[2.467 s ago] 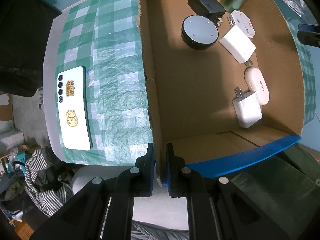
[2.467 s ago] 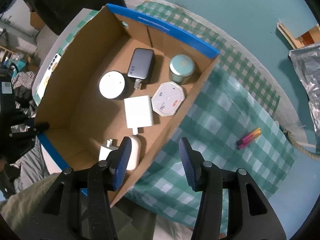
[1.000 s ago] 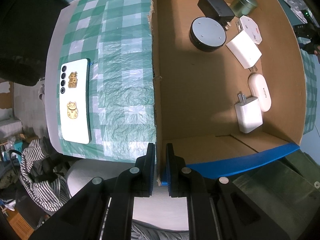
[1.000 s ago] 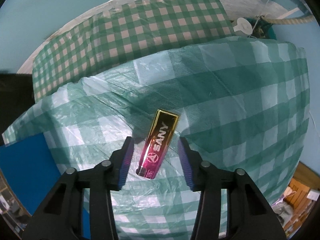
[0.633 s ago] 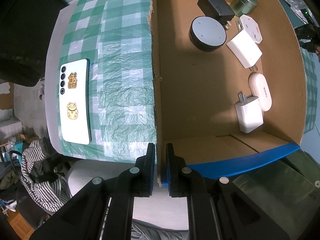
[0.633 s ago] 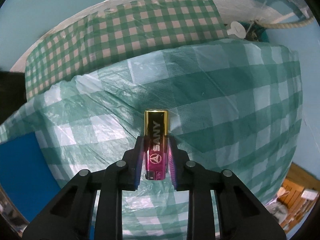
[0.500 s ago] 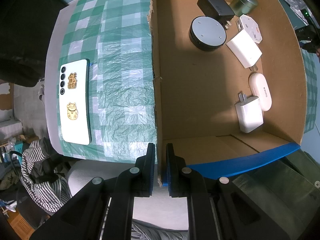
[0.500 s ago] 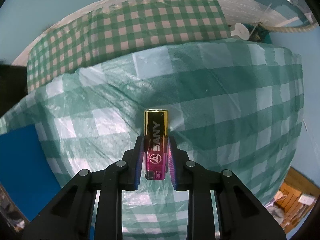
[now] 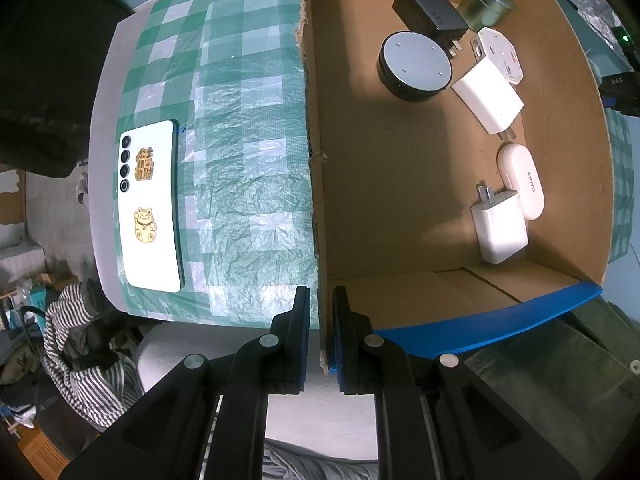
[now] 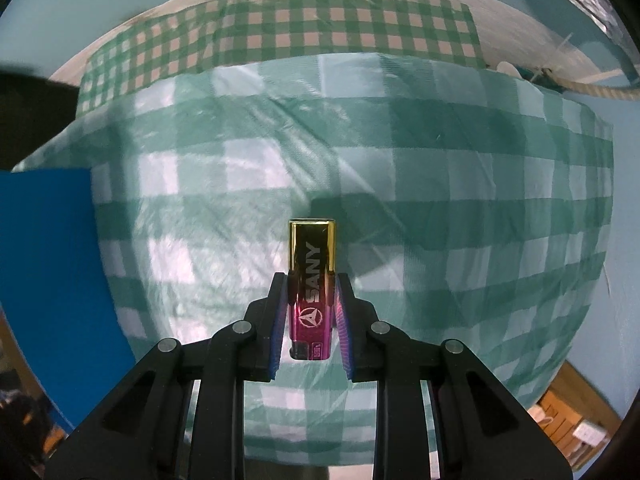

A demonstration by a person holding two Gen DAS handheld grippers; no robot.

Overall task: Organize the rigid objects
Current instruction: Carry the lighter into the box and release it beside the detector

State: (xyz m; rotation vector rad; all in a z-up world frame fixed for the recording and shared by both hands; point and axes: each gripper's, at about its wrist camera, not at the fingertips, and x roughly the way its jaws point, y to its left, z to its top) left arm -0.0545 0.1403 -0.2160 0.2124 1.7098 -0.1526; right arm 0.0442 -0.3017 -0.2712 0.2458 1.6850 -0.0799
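Observation:
My right gripper (image 10: 312,280) is shut on a pink and gold lighter (image 10: 312,280) marked SANY and holds it above the green checked cloth (image 10: 440,200). My left gripper (image 9: 321,300) is shut on the near corner wall of the cardboard box (image 9: 316,200). Inside the box lie a black charger (image 9: 430,12), a green tin (image 9: 486,4), a round black speaker (image 9: 416,65), a white octagonal case (image 9: 500,54), two white chargers (image 9: 488,100) (image 9: 500,228) and a white earbud case (image 9: 522,180).
A white phone (image 9: 150,206) with gold stickers lies on the checked cloth left of the box. A blue box flap (image 10: 48,280) shows at the left of the right wrist view. Striped fabric (image 9: 80,360) lies below the table edge.
My right gripper moved from over the box to the lighter on the cloth, closed on it and lifted it. My left gripper kept its hold on the box wall.

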